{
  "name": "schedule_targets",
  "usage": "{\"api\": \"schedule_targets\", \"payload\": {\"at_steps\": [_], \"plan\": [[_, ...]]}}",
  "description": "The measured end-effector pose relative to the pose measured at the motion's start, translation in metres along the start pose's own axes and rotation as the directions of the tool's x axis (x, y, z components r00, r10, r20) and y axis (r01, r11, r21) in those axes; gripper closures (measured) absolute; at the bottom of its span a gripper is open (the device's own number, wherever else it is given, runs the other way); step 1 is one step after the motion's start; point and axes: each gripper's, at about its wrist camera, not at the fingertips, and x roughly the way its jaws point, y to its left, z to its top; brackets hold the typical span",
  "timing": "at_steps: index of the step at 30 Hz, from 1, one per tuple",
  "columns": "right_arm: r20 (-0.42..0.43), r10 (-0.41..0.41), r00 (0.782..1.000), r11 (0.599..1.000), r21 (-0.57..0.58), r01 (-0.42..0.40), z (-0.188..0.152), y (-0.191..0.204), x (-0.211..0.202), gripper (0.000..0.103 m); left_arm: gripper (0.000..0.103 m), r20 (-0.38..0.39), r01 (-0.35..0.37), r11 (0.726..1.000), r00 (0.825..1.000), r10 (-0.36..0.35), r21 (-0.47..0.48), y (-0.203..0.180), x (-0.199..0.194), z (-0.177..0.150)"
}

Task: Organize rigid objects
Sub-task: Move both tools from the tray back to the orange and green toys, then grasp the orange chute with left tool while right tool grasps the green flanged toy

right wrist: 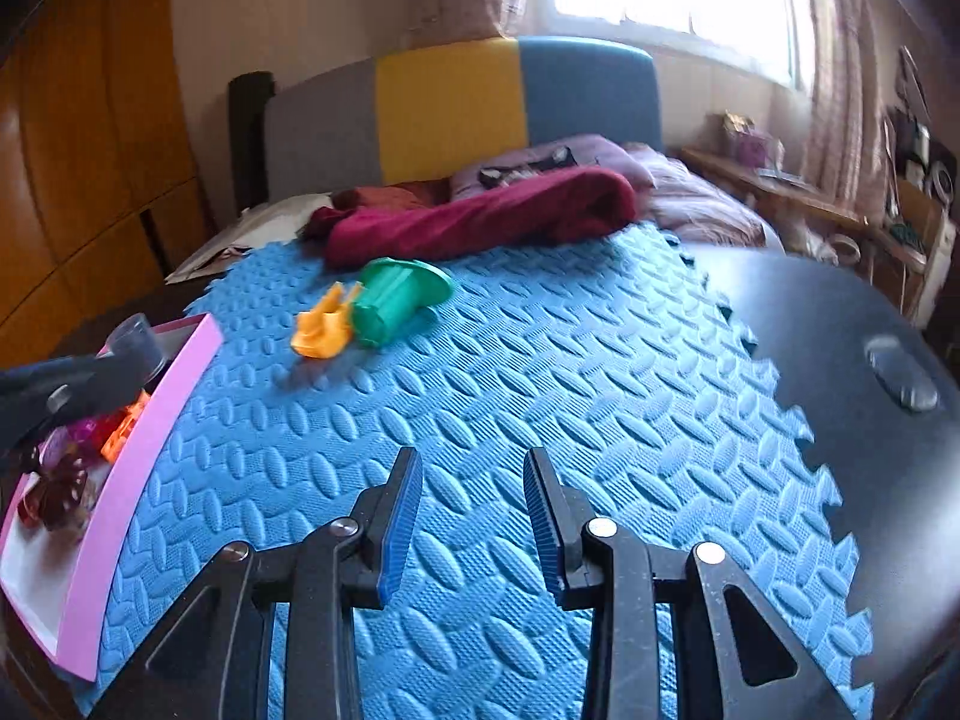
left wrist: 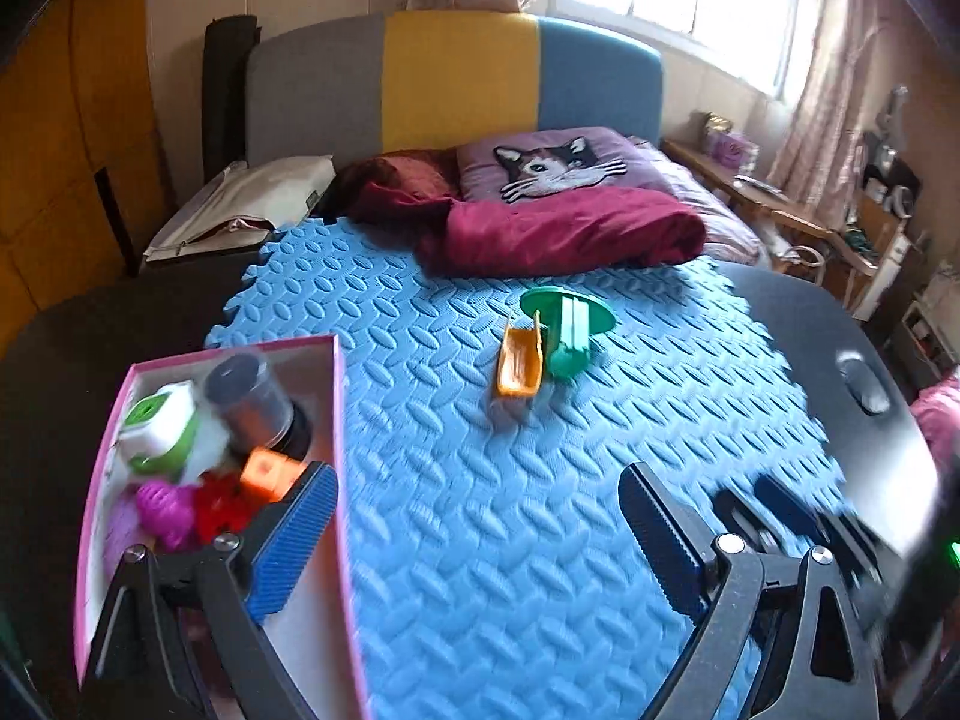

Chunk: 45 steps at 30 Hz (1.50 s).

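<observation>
Two toys on mat | orange scoop [left wrist: 519, 363] lengthwise toward camera | green stand [left wrist: 569, 324] toppled

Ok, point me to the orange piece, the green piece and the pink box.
orange piece [left wrist: 519, 363]: left wrist view, its trough.
green piece [left wrist: 569, 333]: left wrist view, its ribbed stem.
pink box [right wrist: 129, 450]: right wrist view, its near wall.

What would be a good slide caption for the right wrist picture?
Empty right gripper open over a blue foam mat, with orange toy and green toy ahead, outside the pink box.
</observation>
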Motion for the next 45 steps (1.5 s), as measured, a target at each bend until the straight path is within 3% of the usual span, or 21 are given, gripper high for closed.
{"api": "schedule_targets", "payload": {"at_steps": [6,11,19,21,23,27,29,40,43,45], "plan": [[0.021,0.005,1.000,0.999,0.051,-0.006,-0.002,-0.009,-0.003,0.068,0.008,-0.030,-0.041,0.999,0.999,0.041,-0.005,-0.009,0.054,0.024],[0.041,0.022,0.999,0.999,0.048,-0.024,-0.002,-0.009,-0.006,0.068,0.017,-0.037,-0.099,0.992,0.994,0.103,0.078,-0.015,0.087,0.036],[0.014,0.036,0.999,0.995,0.096,-0.038,-0.004,-0.018,0.001,0.068,0.018,-0.005,-0.043,0.984,0.999,0.044,0.176,-0.028,0.106,0.044],[0.006,0.038,0.999,0.993,0.108,-0.039,-0.005,-0.020,0.002,0.068,0.025,0.003,-0.038,0.978,0.999,0.038,0.203,-0.034,0.111,0.043],[0.006,0.043,0.999,0.992,0.115,-0.043,-0.005,-0.021,0.002,0.068,0.042,-0.011,-0.027,0.976,0.999,0.030,0.214,-0.036,0.117,0.041],[0.007,0.045,0.999,0.993,0.113,-0.045,-0.006,-0.021,0.003,0.068,0.049,-0.001,-0.008,0.979,1.000,0.008,0.204,-0.035,0.121,0.035],[0.003,0.043,0.999,0.993,0.105,-0.043,-0.006,-0.019,0.003,0.068,0.069,0.003,0.008,0.979,1.000,-0.008,0.203,-0.036,0.120,0.034],[-0.019,0.046,0.999,0.993,0.111,-0.044,-0.006,-0.021,0.009,0.068,0.072,0.016,0.046,0.988,0.999,-0.049,0.147,-0.026,0.100,0.015],[-0.042,0.076,0.996,0.991,0.114,-0.070,-0.003,-0.022,0.013,0.068,0.072,0.013,0.047,0.989,0.999,-0.049,0.139,-0.025,0.092,0.007],[-0.046,0.145,0.988,0.984,0.112,-0.139,0.002,-0.018,0.017,0.068,0.072,0.007,0.047,0.990,0.999,-0.049,0.133,-0.025,0.089,0.002]]}}
